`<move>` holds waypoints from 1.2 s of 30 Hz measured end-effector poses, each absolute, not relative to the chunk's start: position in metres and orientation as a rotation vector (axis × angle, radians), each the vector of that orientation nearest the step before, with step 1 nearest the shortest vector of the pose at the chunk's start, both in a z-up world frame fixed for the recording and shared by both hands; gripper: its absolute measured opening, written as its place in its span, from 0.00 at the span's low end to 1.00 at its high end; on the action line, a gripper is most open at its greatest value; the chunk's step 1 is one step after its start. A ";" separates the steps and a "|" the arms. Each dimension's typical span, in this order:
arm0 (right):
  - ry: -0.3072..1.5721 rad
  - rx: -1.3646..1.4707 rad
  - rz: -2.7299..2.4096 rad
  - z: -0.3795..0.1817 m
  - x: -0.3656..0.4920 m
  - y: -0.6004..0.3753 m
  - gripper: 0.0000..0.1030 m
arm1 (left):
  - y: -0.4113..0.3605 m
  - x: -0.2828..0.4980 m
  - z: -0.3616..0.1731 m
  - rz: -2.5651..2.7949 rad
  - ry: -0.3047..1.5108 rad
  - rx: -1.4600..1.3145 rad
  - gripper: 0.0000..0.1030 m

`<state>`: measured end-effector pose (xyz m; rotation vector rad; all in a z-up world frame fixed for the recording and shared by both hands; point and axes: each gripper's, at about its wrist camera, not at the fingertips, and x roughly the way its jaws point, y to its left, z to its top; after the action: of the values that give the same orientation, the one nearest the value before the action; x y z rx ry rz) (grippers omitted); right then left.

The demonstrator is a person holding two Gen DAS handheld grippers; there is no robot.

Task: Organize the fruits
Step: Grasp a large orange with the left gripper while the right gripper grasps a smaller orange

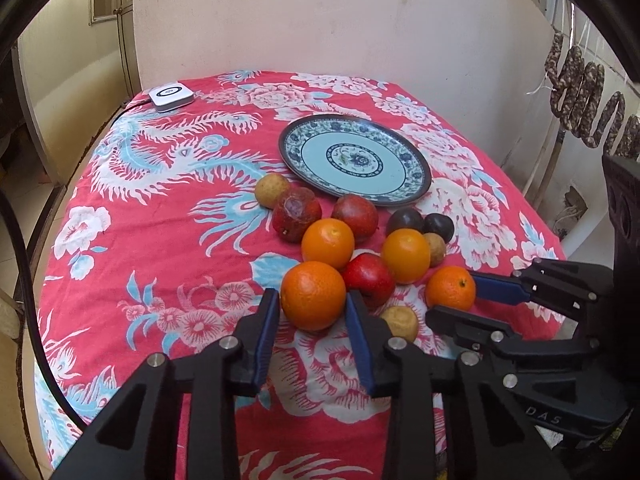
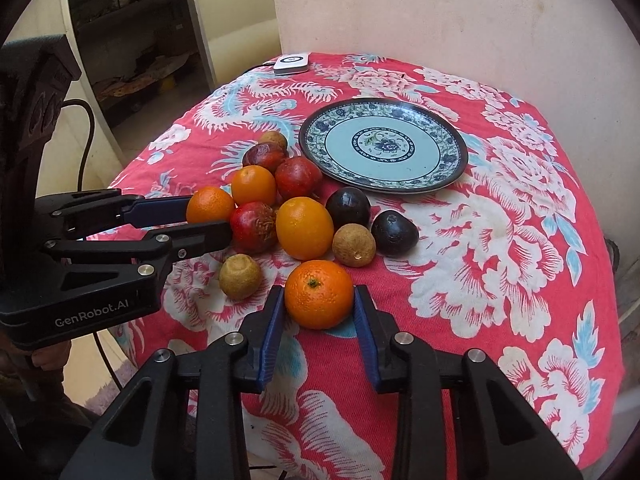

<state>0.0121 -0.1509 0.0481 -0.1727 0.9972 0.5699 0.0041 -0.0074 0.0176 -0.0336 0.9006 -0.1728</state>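
Floral tablecloth (image 1: 160,240) with one plate (image 1: 412,188), four oranges (one (image 1: 313,295) in left gripper (image 1: 313,310), one (image 2: 319,294) in right gripper (image 2: 319,304)).

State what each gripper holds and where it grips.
Left gripper clamps an orange across its sides; right gripper clamps another orange the same way.

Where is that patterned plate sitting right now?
In both views the plate sits empty on the red cloth, just behind the fruit pile, toward the wall.
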 end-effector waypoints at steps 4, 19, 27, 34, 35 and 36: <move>1.000 -0.163 0.564 0.048 0.013 -0.153 0.34 | -0.007 0.003 0.018 -0.174 0.904 -0.037 0.34; 0.976 -0.115 0.536 0.060 0.014 -0.164 0.34 | -0.007 0.000 0.031 -0.153 0.906 -0.039 0.33; 0.955 -0.094 0.526 0.071 0.018 -0.167 0.34 | -0.005 0.006 0.041 -0.135 0.911 -0.074 0.33; 0.928 -0.081 0.520 0.082 0.025 -0.171 0.34 | -0.008 0.013 0.053 -0.138 0.888 -0.074 0.33; 0.925 -0.080 0.519 0.083 0.026 -0.171 0.34 | -0.009 0.014 0.054 -0.139 0.884 -0.071 0.33; 0.922 -0.079 0.518 0.085 0.028 -0.171 0.34 | -0.010 0.016 0.056 -0.140 0.882 -0.068 0.33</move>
<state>0.0275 -0.1713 0.0850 -0.0787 0.9215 0.5179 0.0157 -0.0098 0.0556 -0.0684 0.8816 -0.1401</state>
